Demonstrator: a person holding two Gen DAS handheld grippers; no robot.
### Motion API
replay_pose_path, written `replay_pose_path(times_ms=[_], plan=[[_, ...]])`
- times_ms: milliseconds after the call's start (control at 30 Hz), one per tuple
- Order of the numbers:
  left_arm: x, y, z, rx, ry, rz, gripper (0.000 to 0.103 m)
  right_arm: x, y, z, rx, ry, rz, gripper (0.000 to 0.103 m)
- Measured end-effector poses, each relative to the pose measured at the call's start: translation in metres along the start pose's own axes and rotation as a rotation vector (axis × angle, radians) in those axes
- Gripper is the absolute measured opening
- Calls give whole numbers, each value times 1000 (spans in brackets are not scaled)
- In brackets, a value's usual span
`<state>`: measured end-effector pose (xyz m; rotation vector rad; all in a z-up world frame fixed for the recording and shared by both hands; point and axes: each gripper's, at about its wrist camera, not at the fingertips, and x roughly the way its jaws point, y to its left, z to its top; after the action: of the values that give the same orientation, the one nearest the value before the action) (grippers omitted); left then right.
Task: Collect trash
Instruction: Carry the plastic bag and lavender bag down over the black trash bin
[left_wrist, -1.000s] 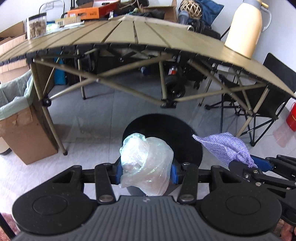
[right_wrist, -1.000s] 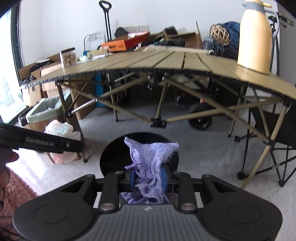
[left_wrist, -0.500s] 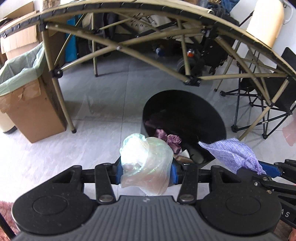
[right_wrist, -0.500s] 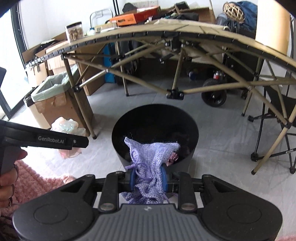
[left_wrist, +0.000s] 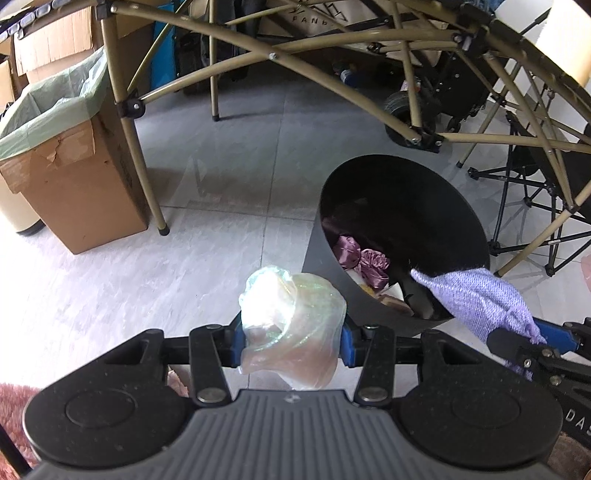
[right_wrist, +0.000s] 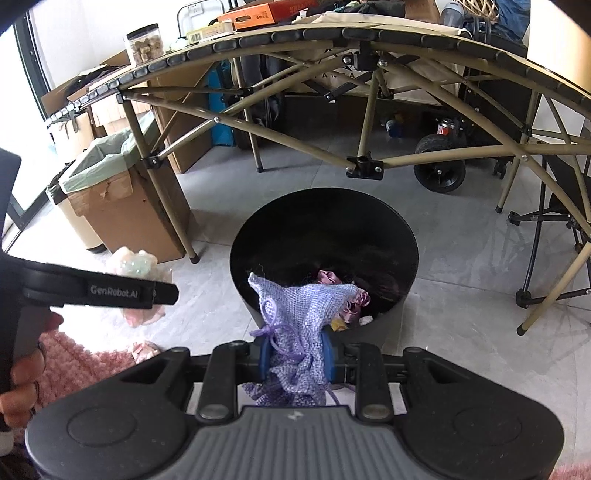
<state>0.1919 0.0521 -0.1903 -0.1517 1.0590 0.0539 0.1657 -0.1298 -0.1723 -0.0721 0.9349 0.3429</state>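
While the right gripper (right_wrist: 293, 356) pinches the purple mesh pouch (right_wrist: 295, 314) just above the black bin's (right_wrist: 402, 236) near rim, the left gripper (left_wrist: 291, 341) clamps the crumpled plastic bag (left_wrist: 291, 325) short of that bin, so letting go now likely spills it onto the floor.

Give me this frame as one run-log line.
left claw: shut on plastic bag | right claw: shut on purple pouch | black bin: open, holds scraps | both near rim
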Motion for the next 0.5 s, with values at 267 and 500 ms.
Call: replay_pose_path(times_ms=[267, 500], plan=[[9, 15, 7, -53, 25, 20, 47, 22, 4, 24, 11, 19, -4, 26], [17, 32, 13, -108, 38, 50, 47, 43, 1, 45, 35, 30, -28, 26]])
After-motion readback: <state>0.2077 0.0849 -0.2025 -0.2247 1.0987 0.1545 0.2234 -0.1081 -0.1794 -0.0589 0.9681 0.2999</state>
